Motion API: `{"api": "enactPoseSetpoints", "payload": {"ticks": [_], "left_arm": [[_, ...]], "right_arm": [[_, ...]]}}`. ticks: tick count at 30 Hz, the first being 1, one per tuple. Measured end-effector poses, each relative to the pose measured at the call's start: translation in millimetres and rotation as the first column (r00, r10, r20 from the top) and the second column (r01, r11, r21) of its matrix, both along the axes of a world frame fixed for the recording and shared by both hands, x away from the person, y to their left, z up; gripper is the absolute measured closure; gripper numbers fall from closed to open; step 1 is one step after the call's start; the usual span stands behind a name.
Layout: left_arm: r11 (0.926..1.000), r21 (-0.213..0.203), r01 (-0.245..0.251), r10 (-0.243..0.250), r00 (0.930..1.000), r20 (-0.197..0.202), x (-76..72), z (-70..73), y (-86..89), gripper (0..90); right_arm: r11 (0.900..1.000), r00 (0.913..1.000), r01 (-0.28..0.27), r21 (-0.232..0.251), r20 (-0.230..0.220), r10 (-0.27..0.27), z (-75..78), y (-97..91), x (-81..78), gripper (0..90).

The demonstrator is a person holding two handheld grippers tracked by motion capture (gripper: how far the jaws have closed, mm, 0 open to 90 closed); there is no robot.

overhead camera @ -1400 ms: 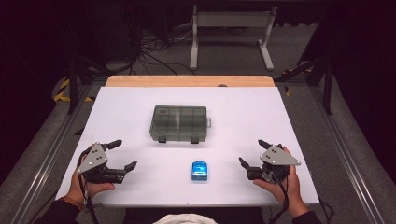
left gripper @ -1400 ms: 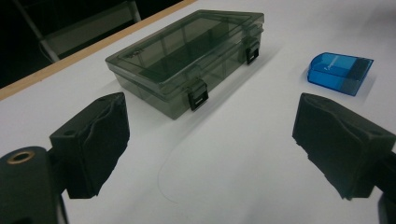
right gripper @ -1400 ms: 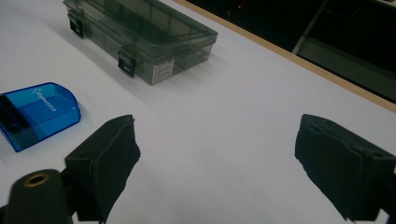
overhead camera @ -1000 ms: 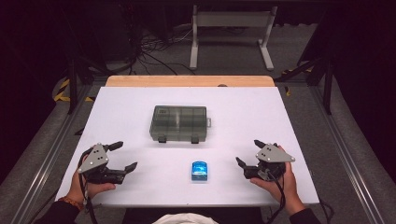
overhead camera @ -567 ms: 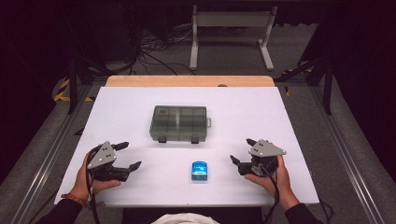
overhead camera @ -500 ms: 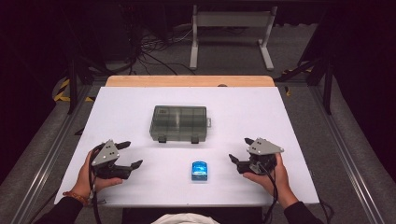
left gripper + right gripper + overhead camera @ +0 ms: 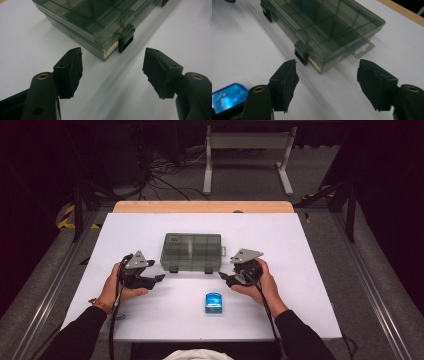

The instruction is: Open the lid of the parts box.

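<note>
1. Both hands have closed in from the counter's outer sides toward the smoky compartment box, which lies shut at the middle of the white counter, nearer the far edge than the near one
2. The left gripper now sits just off the box's near-left corner; the left gripper view looks past its jaws at that corner and the left latch
3. The right gripper has arrived just off the near-right corner, with the right latch and the hang tab ahead of its jaws
4. Both pairs of jaws have just been narrowing, yet they stand apart with only bare counter between them, touching nothing
5. A small blue case lies near the counter's near edge, between the hands, untouched
6. The paired approach suggests the latches are the target, likely to open the lid; each gripper must yet advance to its clasp
</note>
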State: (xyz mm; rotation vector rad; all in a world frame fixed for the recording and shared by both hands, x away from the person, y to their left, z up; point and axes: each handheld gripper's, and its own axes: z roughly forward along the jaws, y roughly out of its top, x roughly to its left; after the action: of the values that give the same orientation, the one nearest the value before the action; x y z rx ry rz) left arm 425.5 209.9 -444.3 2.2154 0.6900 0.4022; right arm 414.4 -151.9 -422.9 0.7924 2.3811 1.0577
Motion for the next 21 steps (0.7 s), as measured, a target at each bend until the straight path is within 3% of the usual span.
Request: {"api": "enactPoseSetpoints", "payload": {"ticks": [2, 3, 6, 8, 10, 21], "left_arm": [[0.9999, 0.010, 0.002, -0.002, 1.0000, -0.003, 3.5, -1.3, -2.5, 34.4], [0.9999, 0.010, 0.000, 0.000, 1.0000, -0.001, 6.6, -1.6, -3.6, 34.7], [1.0000, -0.008, 0.003, -0.003, 0.9999, -0.013, 12.6, -1.8, -6.4, 36.5], [1.0000, 0.002, 0.006, -0.006, 0.9998, -0.018, 16.2, -2.8, -8.4, 37.4], [1.0000, -0.003, 0.002, -0.002, 0.9997, -0.023, 16.8, -3.4, -8.9, 38.2], [1.0000, -0.004, -0.005, 0.005, 0.9993, -0.037, 21.3, -5.3, -9.4, 46.0]], "right_arm": [[0.9997, 0.9999, -0.009, -0.022, -0.007, 0.009, -3.1, 6.2, 5.0, 35.7], [0.9996, 0.9994, -0.011, -0.026, -0.033, 0.011, -6.8, 9.7, 9.5, 37.6], [0.9998, 0.9988, -0.012, -0.018, -0.047, 0.011, -8.8, 10.7, 13.0, 40.0], [0.9999, 0.9980, -0.004, -0.011, -0.063, 0.004, -11.1, 11.9, 18.2, 44.7], [1.0000, 0.9983, -0.003, 0.000, -0.058, 0.003, -9.7, 11.3, 19.8, 49.2], [0.9998, 0.9973, 0.005, -0.020, -0.074, -0.006, -14.7, 14.4, 23.8, 54.2]]}}
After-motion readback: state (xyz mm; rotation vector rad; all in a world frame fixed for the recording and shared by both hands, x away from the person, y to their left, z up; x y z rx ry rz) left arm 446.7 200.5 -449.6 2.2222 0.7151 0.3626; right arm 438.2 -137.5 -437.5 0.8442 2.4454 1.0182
